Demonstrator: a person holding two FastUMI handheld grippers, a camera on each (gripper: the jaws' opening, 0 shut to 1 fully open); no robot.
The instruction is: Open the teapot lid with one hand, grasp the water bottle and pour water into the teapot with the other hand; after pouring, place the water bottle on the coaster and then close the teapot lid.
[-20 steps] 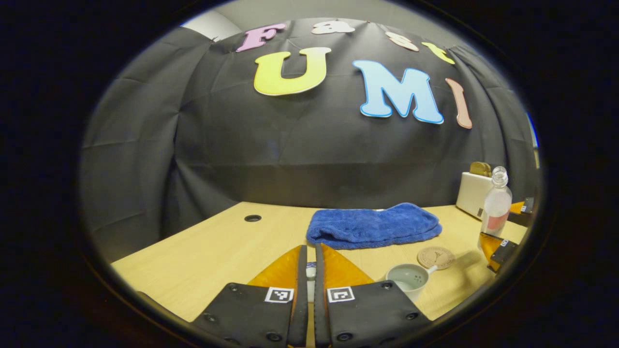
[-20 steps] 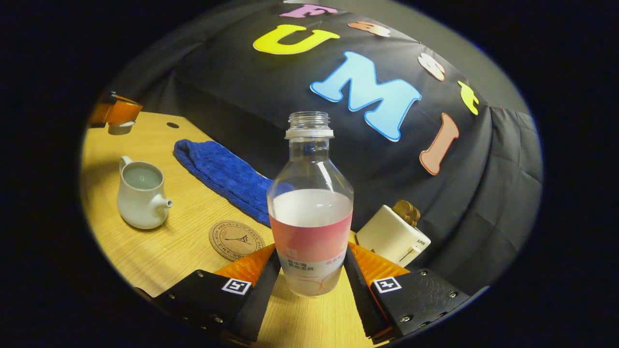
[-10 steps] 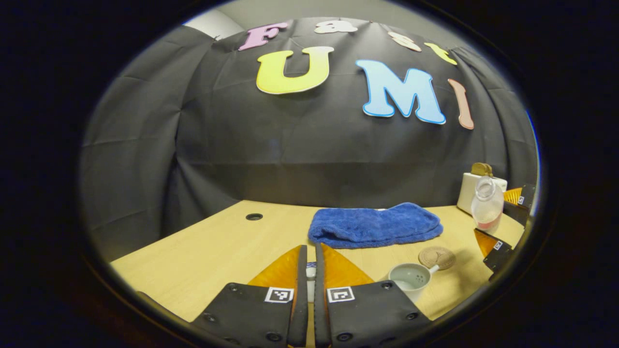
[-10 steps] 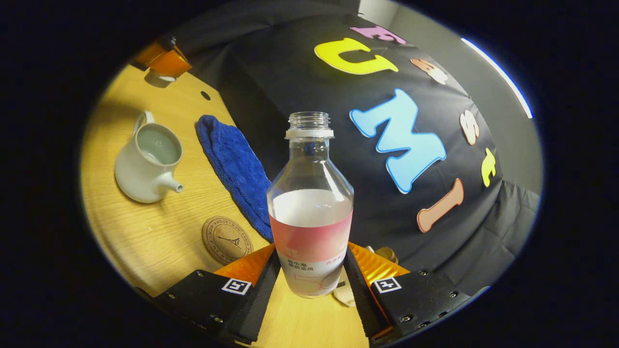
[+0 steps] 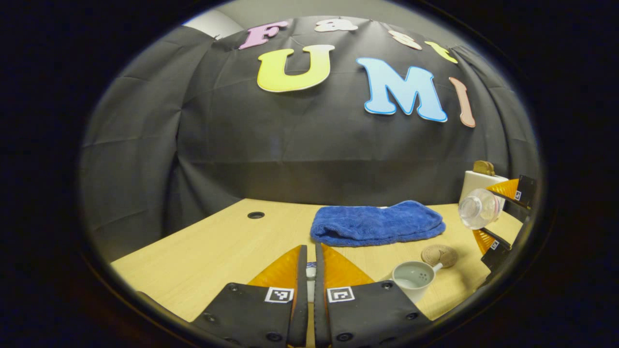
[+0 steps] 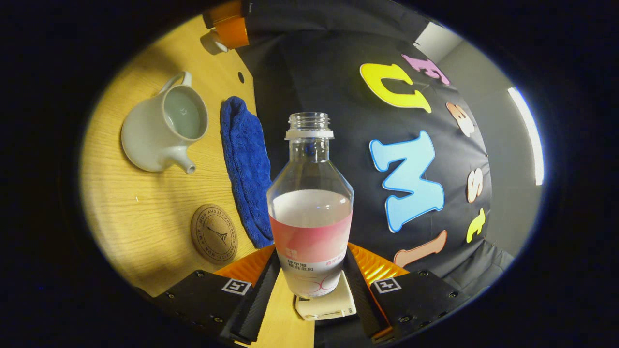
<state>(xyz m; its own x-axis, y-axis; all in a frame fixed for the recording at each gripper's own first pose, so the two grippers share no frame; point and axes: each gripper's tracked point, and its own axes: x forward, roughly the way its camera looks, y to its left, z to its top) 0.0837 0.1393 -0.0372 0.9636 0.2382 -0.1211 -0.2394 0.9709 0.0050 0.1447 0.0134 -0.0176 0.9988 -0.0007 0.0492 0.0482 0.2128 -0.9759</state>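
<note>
Your right gripper [image 6: 309, 282] has both fingers clamped on the lower body of a clear plastic water bottle [image 6: 310, 212] with a pink label and no cap, about half full. From the left gripper view the same bottle [image 5: 476, 209] lies tipped well over, its open mouth toward the white ceramic teapot [image 5: 412, 277], though not above it.

Your left gripper [image 5: 310, 275] has its fingers nearly together, pinching a small pale object, probably the white teapot lid [image 5: 310, 272]; most of it is hidden, so you cannot be sure.

The teapot [image 6: 162, 130] sits lidless on the light wooden table [image 6: 125, 203], already holding some water. A round cork coaster [image 6: 214, 233] lies just beside it, and a folded blue towel [image 6: 246, 169] lies behind both.

The main risk is spilling: the bottle is tilted while off to the side of the teapot, so water could reach the mouth and land on the table or coaster. The teapot's opening is small, leaving little margin.

The right gripper view shows the water level in the bottle and the teapot's spout and handle. The left gripper view shows the bottle's tilt over the table.
</note>
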